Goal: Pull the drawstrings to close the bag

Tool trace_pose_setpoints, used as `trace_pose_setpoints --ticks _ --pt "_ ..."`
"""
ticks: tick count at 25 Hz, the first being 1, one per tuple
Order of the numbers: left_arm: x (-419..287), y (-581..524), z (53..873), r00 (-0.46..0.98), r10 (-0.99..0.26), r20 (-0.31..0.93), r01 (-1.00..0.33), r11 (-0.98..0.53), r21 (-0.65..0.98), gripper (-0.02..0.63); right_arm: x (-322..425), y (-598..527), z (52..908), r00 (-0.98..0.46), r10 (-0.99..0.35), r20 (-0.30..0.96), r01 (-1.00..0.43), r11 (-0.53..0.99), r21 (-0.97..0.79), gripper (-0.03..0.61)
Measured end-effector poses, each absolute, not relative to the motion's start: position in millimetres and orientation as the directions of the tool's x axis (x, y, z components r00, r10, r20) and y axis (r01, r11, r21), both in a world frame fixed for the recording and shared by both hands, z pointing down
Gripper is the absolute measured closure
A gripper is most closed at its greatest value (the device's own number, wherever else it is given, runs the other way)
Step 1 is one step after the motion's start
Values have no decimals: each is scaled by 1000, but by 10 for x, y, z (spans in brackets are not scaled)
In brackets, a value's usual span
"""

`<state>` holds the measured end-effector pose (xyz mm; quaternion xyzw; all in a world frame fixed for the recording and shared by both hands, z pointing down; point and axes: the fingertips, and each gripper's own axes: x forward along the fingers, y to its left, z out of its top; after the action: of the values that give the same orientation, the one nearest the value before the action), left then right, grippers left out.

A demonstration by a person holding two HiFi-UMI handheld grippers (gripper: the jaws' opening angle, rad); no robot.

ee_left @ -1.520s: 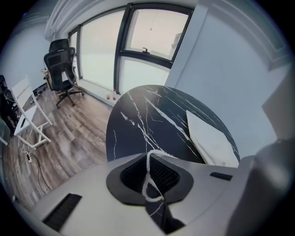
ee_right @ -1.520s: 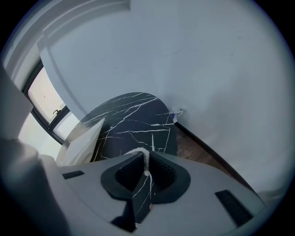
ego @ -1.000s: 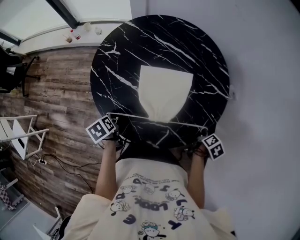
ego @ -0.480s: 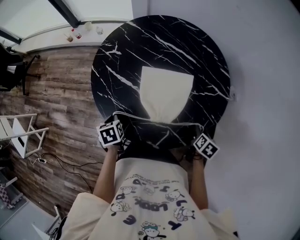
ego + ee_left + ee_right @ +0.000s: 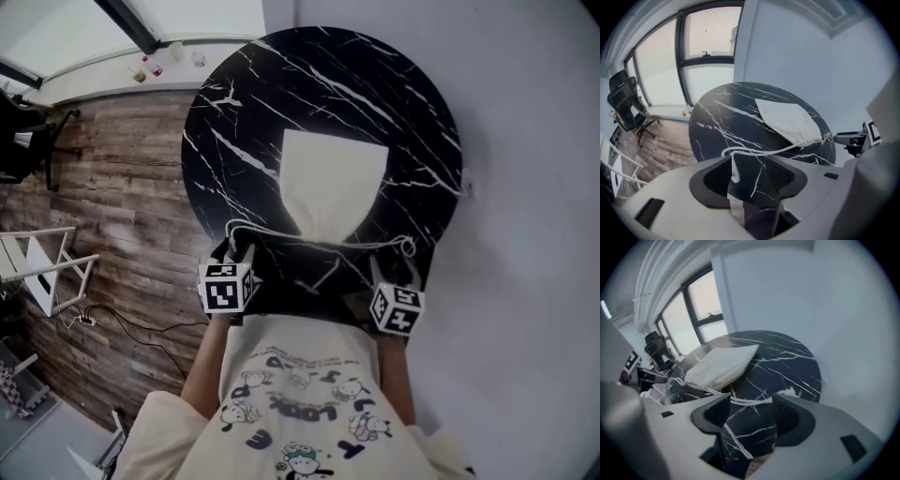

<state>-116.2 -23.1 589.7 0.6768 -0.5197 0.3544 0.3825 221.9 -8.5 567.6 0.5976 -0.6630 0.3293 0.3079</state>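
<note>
Both left gripper [image 5: 749, 176] and right gripper [image 5: 751, 414]: fingers just opened, apart; right empty.
Risk: I fear drawstring [image 5: 734, 168] end hanging between left fingers snags, loosening bag [image 5: 787, 119].

I see a cream short-sleeved T-shirt [image 5: 300, 412] printed with cartoon puppies and dark letters. My left gripper [image 5: 747, 173] and right gripper [image 5: 751, 416] are pale grey with black ribbed pads [image 5: 780, 173]. The left cube [image 5: 228, 288] and right cube [image 5: 397, 309] are white with black square markers.

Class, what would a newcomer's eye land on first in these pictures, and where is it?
The cream bag, its neck gathered, lies in the middle of the round black marble table. Its white drawstrings trail slack along the table's near edge.
</note>
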Motion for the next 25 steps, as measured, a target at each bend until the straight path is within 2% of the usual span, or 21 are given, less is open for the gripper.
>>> trace_pose_setpoints --ticks 4,9,13,20,25 --pt "-728 -320 5806 261 -441 859 -938 -325 118 362 1623 -244 5598 -300 -571 764 -928 360 -95 308" --pt "-168 -334 5840 371 -367 853 -822 -557 118 363 1216 -223 5686 -410 -431 804 -810 577 -104 308" --pt "1 -348 5944 386 -276 880 -730 -675 108 362 1117 -209 5801 -421 -359 833 -748 656 -95 308" --pt "168 -365 6134 352 -208 913 -620 -782 61 362 1163 -188 6106 -331 -232 915 -645 763 -40 314" --pt "242 -334 6265 343 -160 926 -620 -779 95 372 1238 -264 6137 -254 -278 926 -656 753 46 516"
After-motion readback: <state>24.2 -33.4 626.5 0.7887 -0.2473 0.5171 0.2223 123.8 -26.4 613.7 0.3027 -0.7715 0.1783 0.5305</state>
